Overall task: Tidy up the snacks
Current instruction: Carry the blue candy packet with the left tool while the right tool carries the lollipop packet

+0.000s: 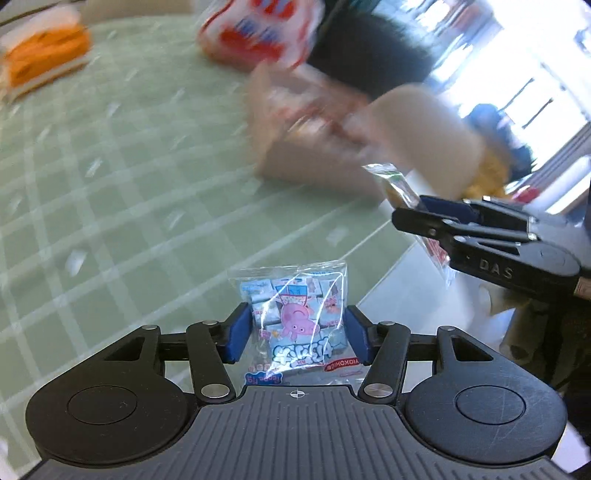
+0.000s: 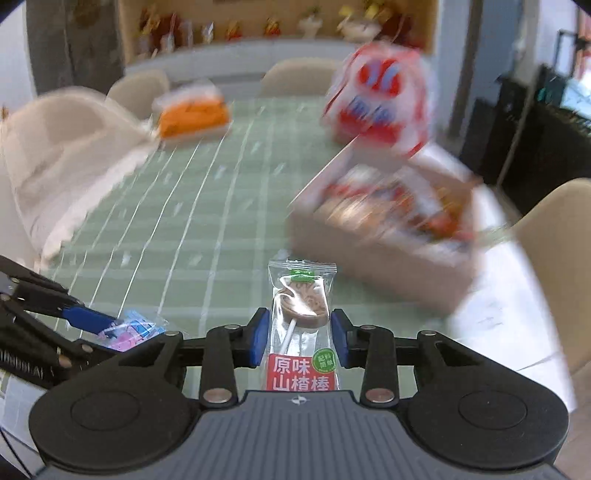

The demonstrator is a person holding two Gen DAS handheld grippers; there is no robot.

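Holding a clear packet of small candies with a pink cartoon pig [image 1: 295, 317] between its blue pads, the left claw [image 1: 295, 330] is clamped on the packet's two sides, clear of the table [image 1: 110, 192]. Right claw [image 2: 298, 334] is likewise clenched, on a clear-wrapped lollipop [image 2: 301, 302]: brown disc, white stick, red label with white characters at the lower end of the wrapper. Both packets stand upright between the pads. From the left wrist view the right claw shows at the right edge, its wrapper pinched flat between the pads; from the right wrist view the left claw sits at lower left with the pink-and-blue packet in it. Table carries a green cloth with a white grid. On it, a tan cardboard box [image 2: 388, 236] at right holds a heap of snack packets, too blurred to tell apart. Just behind the box stands a large red-and-white bag [image 2: 380, 99], also blurred. Well apart, at the far left of the cloth, lies an orange packet [image 2: 192, 116]. Pale chairs [image 2: 299, 75] stand around the table; a shelf [image 2: 258, 26] with small packaged goods runs along the back wall. Both views are motion-blurred beyond the claws.
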